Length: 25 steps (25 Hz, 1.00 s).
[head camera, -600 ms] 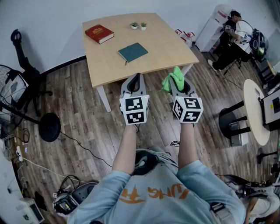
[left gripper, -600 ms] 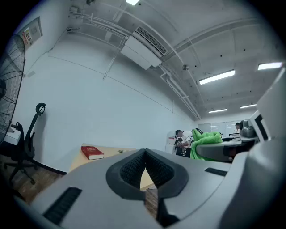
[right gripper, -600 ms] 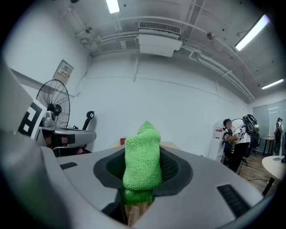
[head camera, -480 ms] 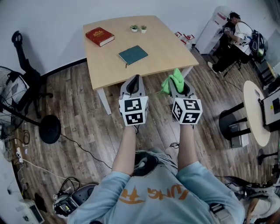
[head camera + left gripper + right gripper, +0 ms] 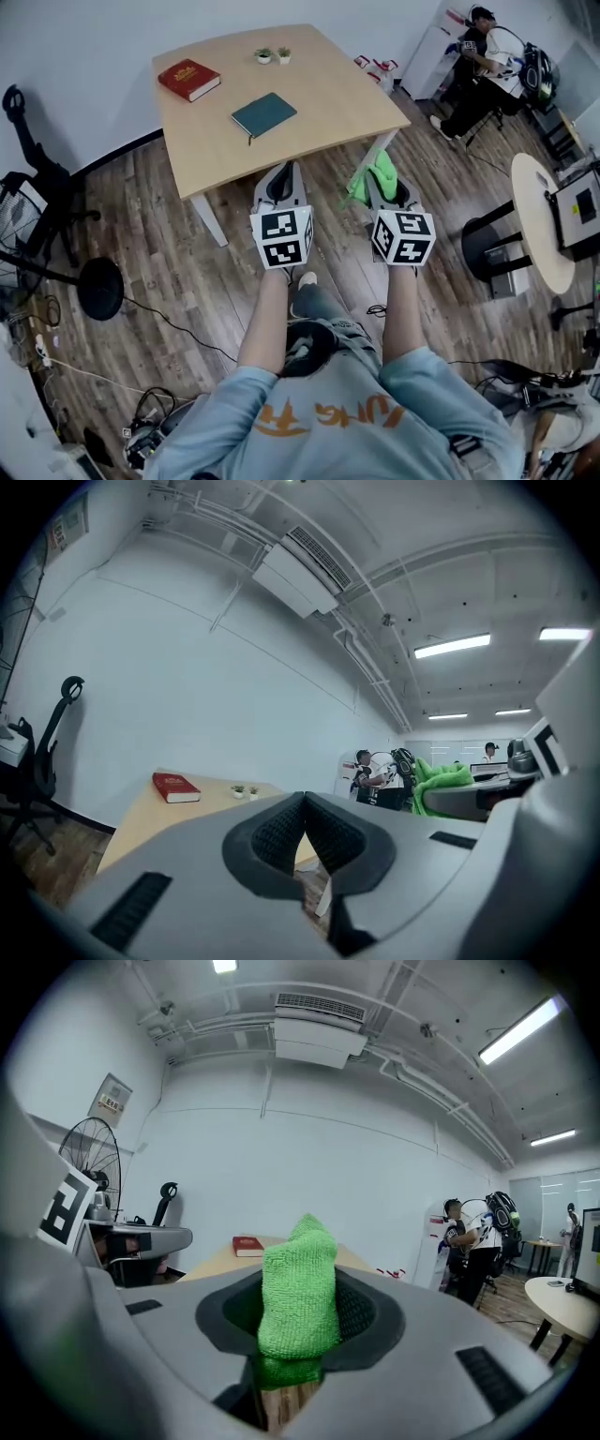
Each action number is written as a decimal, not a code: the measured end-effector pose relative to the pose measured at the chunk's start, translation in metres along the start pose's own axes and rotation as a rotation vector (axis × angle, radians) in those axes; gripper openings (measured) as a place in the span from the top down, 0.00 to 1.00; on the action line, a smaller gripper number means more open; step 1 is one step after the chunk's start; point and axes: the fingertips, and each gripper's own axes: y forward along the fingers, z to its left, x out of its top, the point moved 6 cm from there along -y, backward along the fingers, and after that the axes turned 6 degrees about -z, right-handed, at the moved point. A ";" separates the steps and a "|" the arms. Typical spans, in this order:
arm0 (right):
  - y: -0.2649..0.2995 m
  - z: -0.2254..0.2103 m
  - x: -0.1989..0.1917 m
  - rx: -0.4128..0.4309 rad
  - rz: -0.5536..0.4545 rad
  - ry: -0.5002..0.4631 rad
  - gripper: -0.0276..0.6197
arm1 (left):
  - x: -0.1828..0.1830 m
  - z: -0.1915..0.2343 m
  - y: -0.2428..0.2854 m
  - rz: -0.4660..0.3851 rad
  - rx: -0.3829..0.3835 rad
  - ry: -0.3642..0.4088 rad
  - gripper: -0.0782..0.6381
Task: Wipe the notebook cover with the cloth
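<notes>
Notebook (image 5: 263,113) teal, flat on table (image 5: 356,94) toward 12 o'clock, well apart from both grippers — right gripper (image 5: 382,187) pinching green cloth (image 5: 373,173), left gripper (image 5: 283,178) at its 9 o'clock, jaws pressed together, empty.

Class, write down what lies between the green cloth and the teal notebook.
Only bare tabletop lies between cloth and notebook; the head view shows this.

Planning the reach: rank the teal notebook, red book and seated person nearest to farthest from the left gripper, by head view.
1. Teal notebook, middle of the table, ahead of the left gripper.
2. Red book, table's far left corner.
3. Seated person, far right, beyond the table.
</notes>
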 end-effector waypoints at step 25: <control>0.331 -0.041 -0.030 0.216 0.038 0.145 0.76 | -0.046 0.132 0.233 0.150 0.224 0.034 0.87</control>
